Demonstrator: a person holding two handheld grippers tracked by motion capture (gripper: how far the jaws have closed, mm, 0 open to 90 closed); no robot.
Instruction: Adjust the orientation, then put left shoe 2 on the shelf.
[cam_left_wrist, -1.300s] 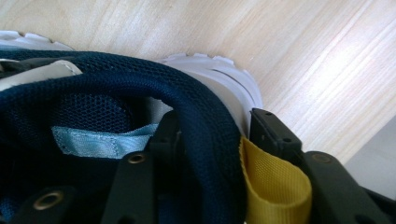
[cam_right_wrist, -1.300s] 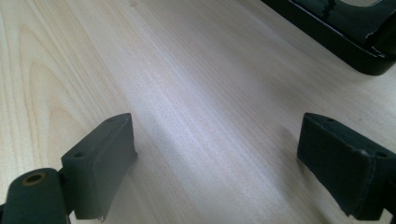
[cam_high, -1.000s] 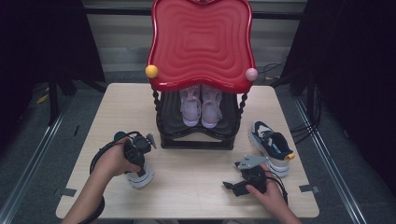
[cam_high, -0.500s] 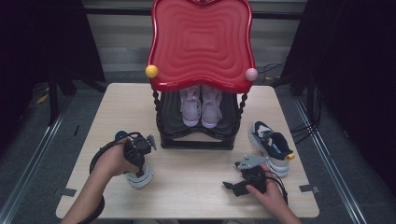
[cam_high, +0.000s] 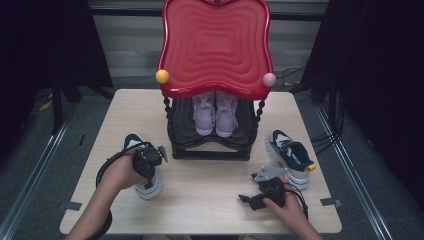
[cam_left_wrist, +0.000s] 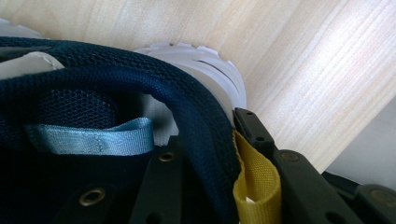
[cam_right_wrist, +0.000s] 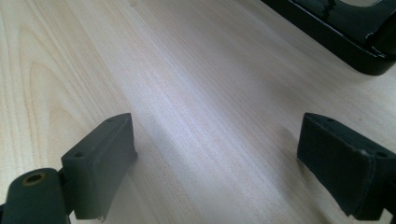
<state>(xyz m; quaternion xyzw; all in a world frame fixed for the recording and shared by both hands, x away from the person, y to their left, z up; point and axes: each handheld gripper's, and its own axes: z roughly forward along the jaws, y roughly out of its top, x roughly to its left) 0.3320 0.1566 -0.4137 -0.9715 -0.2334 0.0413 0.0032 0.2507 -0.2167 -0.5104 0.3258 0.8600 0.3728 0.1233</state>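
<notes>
The wooden table carries a tall red rack, and everything else sits around that rack. On its lower black shelf stands a pair of pale lilac shoes. To the rack's right lies a navy sneaker on its own. Off the rack's front left corner rests its mate, the second navy sneaker, with the left gripper on it; in the left gripper view the jaws have just been closing and pinch the padded heel collar, one jaw inside, one outside by the yellow pull tab. In front of the rack, to the right, the right gripper lies low over bare wood, jaws wide apart.
</notes>
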